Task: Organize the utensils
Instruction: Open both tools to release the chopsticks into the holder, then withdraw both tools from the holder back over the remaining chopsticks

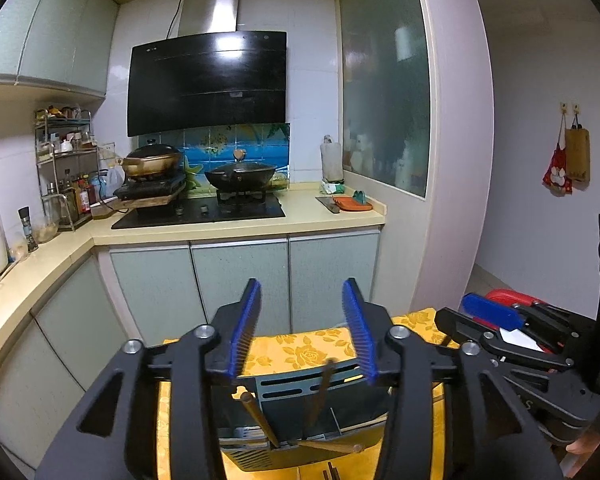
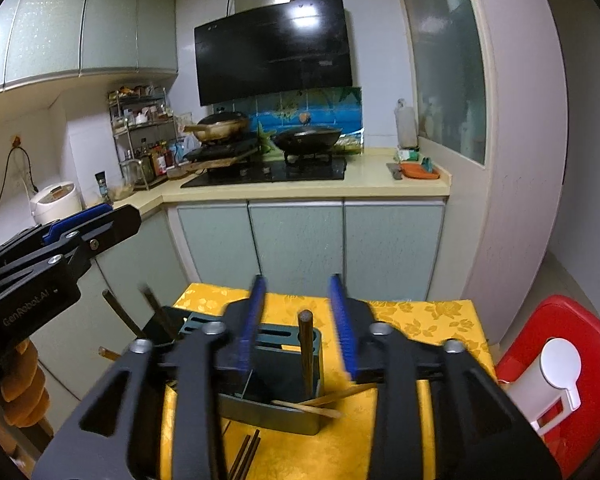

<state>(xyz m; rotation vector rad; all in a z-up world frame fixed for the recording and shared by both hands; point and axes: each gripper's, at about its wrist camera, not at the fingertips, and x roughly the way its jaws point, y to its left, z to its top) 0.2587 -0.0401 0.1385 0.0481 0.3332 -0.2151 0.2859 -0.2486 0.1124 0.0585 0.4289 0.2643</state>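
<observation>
A dark teal utensil holder (image 1: 284,394) (image 2: 276,414) stands on a yellow flowered cloth (image 2: 420,320). My left gripper (image 1: 302,292) hovers over it, open, with nothing between its blue pads. A brown chopstick (image 1: 260,420) leans inside the holder. A blurred dark one (image 1: 326,384) stands beside it, and a pale one (image 1: 328,446) lies across the rim. My right gripper (image 2: 298,284) is open above the holder. A dark chopstick (image 2: 306,352) stands upright in it, below and clear of the pads. Pale chopsticks (image 2: 312,406) rest on the front rim. A dark pair (image 2: 246,456) lies on the cloth.
A red plastic stool (image 2: 560,360) with a white part sits right of the cloth. The left gripper (image 2: 100,220) shows at the left of the right wrist view. Beyond are cabinet doors (image 1: 240,288), a beige counter (image 1: 320,220) and two woks on the stove (image 1: 240,176).
</observation>
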